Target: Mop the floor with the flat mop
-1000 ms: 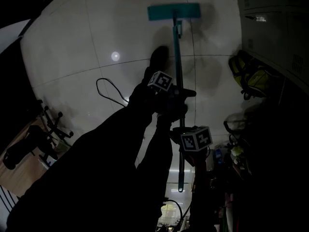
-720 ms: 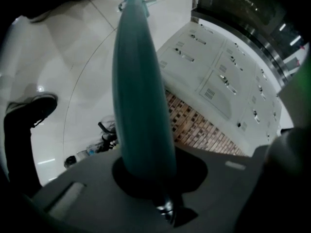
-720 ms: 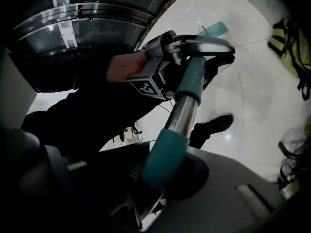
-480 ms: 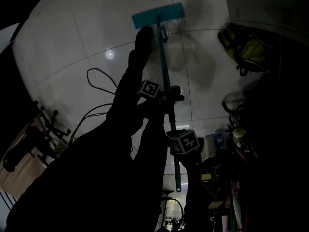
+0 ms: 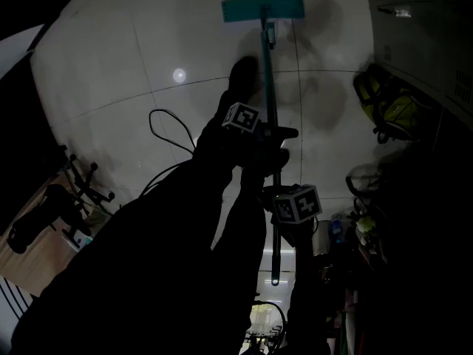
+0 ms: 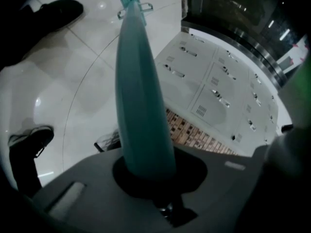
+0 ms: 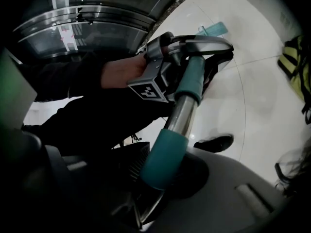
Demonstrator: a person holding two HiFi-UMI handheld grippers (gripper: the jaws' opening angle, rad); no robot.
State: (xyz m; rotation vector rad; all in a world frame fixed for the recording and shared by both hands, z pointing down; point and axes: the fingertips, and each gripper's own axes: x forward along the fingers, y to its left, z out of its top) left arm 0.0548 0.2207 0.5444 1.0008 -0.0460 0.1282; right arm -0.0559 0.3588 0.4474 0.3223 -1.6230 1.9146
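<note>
Left gripper [image 5: 272, 134] is clamping tight round the mop pole [image 5: 269, 80] at about mid-length. Right gripper [image 5: 276, 202] is clamping the same pole lower down, on a teal grip section near its butt end. The mop head [image 5: 262, 8] is lying flat on the white tile floor [image 5: 148, 65], well ahead of both grippers, near the lockers [image 5: 414, 43] at the floor's right edge.

1. This looks like a dim workplace hall or locker area, not a home. The glossy white large-tile floor [image 5: 133, 72] mirrors a ceiling light.
2. A bank of pale metal lockers [image 6: 214, 91] with small handles and vent grilles lines one wall.
3. A black swivel-chair base on castors [image 5: 83, 187] stands at the left edge.
4. A curved glass wall banded in steel [image 7: 92, 18] rises nearby.
</note>
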